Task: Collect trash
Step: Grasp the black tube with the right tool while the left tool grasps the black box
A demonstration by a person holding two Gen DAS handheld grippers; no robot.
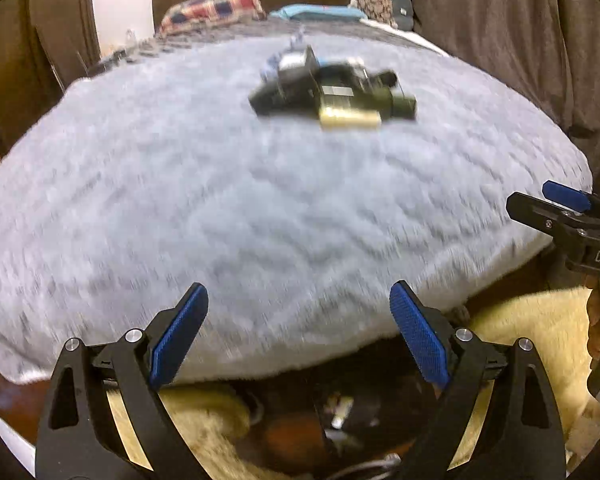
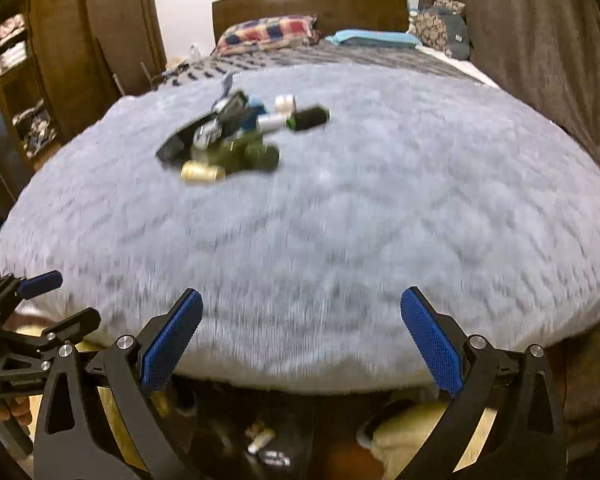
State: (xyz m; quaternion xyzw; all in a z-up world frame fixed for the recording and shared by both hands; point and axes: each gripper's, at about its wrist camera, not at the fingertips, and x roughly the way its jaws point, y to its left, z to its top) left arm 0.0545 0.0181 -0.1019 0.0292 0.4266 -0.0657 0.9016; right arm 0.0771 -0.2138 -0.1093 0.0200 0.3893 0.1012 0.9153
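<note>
Way up the bed (image 2: 380,216) sits the trash pile (image 2: 236,136), ahead-left of the right tool (image 2: 302,344) and ahead-right of the left tool (image 1: 300,332), both wide open, neither obviously closer.

Bare blanket (image 2: 340,240) lies before the trash pile (image 2: 236,136).

Only one bit of writing can be read. White letters "DAS" stand on the black body of the right gripper (image 1: 570,210), at about 3 o'clock in the left wrist view, and the edge of the picture cuts the word off. Any labels on the trash pile (image 1: 332,90) are too blurry to read
</note>
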